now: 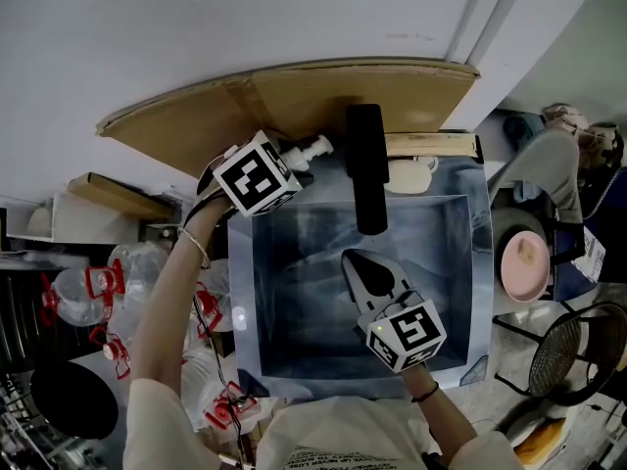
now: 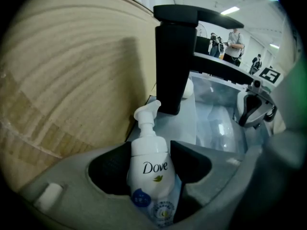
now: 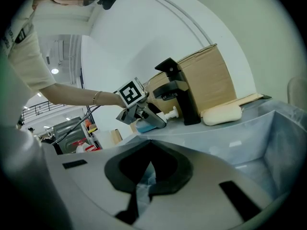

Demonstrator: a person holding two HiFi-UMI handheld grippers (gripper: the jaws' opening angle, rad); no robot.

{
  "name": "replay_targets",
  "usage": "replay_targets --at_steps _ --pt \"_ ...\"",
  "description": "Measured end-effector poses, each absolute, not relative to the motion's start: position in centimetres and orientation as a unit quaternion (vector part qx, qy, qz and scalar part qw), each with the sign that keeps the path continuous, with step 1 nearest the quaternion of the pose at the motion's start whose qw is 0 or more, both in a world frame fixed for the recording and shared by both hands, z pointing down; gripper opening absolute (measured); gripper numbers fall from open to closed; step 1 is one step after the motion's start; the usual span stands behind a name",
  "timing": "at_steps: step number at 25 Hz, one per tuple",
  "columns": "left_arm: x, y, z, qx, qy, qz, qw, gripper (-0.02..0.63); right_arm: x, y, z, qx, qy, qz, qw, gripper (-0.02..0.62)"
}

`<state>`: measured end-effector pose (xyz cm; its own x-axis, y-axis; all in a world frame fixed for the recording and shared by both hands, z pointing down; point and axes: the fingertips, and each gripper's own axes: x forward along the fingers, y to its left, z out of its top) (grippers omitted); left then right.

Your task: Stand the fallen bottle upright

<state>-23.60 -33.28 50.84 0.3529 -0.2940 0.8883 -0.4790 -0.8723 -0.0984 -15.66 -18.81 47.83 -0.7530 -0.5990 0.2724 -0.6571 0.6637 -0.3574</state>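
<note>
White plastic with a blue foot and the Dove name across its front filled the gap of the left gripper (image 2: 149,150). The Dove pump bottle (image 2: 149,171) sat between the two black pads, its body touching one pad on each flank. Its pump head reached out past the jaw tips toward the black faucet (image 2: 172,61). The jaws stood wide, yet were closed onto the bottle's body. In the right gripper view the bottle was not upright: it lay low along the sink ledge (image 3: 225,128) with its spout toward the faucet's base, so I judged it not yet righted. A cardboard panel (image 2: 62,80) rose just outside the left-hand jaw.

The right gripper (image 3: 149,147) had its jaw tips drawn together on nothing. It hung over the sink basin (image 1: 460,262), with the bottle well beyond its tips and a pale soap bar (image 3: 221,115) off to their right.

The step in hand looked like the grasp itself. The next move would call for a firm pinch on the smooth round body. After that would come a small lift and a turn of the wrist, so that the blue foot came down and the pump pointed up. The pump head would have to be kept clear of the faucet just ahead of the tips. The ledge appeared narrow, so the foot would need to sit flat before the jaws let go
</note>
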Motion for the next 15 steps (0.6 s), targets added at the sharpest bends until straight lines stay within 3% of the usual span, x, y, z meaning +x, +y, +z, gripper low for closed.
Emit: replay_targets --at_steps 15 --pt "-23.4 -33.6 46.7 0.843 -0.293 0.448 0.059 0.264 -15.6 -18.0 47.1 0.346 -0.912 0.210 0.065 0.005"
